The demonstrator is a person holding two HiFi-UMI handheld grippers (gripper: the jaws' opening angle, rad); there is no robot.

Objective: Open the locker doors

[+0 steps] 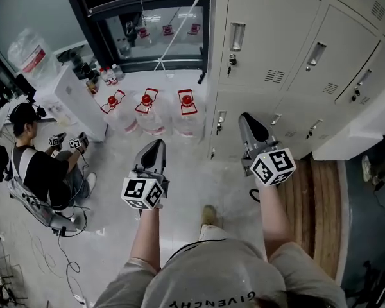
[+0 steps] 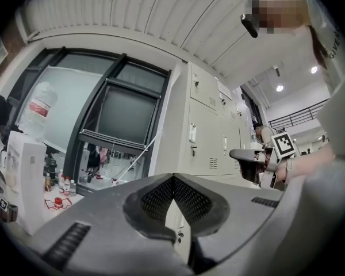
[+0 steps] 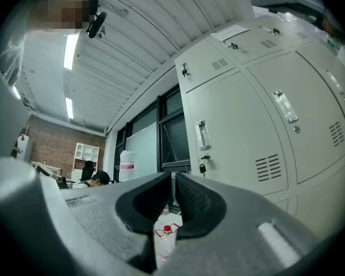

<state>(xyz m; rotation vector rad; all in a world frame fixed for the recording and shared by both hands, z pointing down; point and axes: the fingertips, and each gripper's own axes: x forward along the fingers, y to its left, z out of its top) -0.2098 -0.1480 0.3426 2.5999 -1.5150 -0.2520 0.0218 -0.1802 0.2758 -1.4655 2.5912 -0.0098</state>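
Workshop floor: two hand-held grippers poised before a bank of shut lockers.
Lockers (image 1: 276, 63) line the floor's right edge, every door closed. The left gripper (image 1: 157, 144) is clenched on nothing; the right gripper (image 1: 247, 118), barely parted and empty, hangs near the lower doors. Thin metal doors should swing lightly but flex, so the recessed handle (image 1: 237, 36) above each lock looks the surest hold.

Lockers (image 1: 289, 56) are standing right; three water jugs (image 1: 147, 114) are sitting on floor (image 1: 115, 191) just left of them, window (image 1: 147, 27) far behind; seated person (image 1: 38, 169) is sitting left, well apart.
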